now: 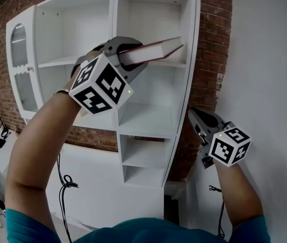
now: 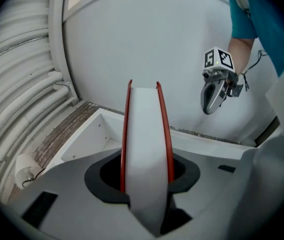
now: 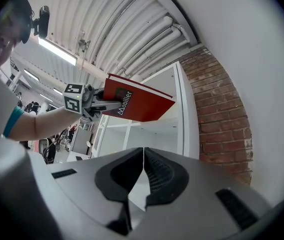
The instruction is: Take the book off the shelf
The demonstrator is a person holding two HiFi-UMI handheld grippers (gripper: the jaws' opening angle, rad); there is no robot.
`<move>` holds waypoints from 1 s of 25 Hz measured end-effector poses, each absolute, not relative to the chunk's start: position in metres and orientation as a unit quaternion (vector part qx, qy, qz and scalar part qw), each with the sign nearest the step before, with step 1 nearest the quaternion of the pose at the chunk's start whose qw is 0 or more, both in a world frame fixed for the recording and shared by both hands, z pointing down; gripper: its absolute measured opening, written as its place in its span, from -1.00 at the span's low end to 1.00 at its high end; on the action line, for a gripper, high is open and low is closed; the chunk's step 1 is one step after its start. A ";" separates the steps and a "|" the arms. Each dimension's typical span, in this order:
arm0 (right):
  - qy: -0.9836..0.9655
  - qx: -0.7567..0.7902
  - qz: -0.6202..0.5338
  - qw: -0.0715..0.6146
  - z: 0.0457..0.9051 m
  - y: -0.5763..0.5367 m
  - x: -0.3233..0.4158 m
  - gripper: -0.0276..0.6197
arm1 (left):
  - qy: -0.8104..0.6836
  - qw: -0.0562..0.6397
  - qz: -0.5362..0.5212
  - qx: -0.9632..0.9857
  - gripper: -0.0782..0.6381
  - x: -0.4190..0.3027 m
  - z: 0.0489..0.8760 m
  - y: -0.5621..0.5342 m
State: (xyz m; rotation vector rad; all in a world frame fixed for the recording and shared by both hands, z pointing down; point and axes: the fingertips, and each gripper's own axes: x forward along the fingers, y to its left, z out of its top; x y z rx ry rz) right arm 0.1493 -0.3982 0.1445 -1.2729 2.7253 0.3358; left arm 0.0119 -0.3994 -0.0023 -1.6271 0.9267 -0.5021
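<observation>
White shelf unit [image 1: 148,120], open compartments

Soft indoor light, heavy fisheye bending
The shelf [image 1: 148,120] is evenly lit, shadows faint; glare is given by a ceiling strip light [image 3: 56,51]; edges are curved and blackened in both gripper views.

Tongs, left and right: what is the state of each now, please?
Left tongs: closed on the red book.
Right tongs: closed, holding nothing.

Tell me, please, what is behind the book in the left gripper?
Behind the book, clamped in the left gripper, only the back panel of the shelf shows; the ledge behind it is covered.
</observation>
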 end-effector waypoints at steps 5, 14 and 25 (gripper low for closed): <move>0.905 -0.407 0.109 0.063 0.145 -0.388 0.141 -0.84 | 0.377 0.570 -0.179 -0.708 -0.30 -0.003 0.007 -0.359; 0.924 -0.366 0.091 0.067 0.168 -0.371 0.122 -0.84 | 0.371 0.539 -0.093 -0.750 -0.30 -0.047 0.040 -0.311; 0.942 -0.326 0.018 0.077 0.232 -0.372 0.108 -0.84 | 0.335 0.345 -0.005 -0.877 -0.31 -0.087 0.181 -0.327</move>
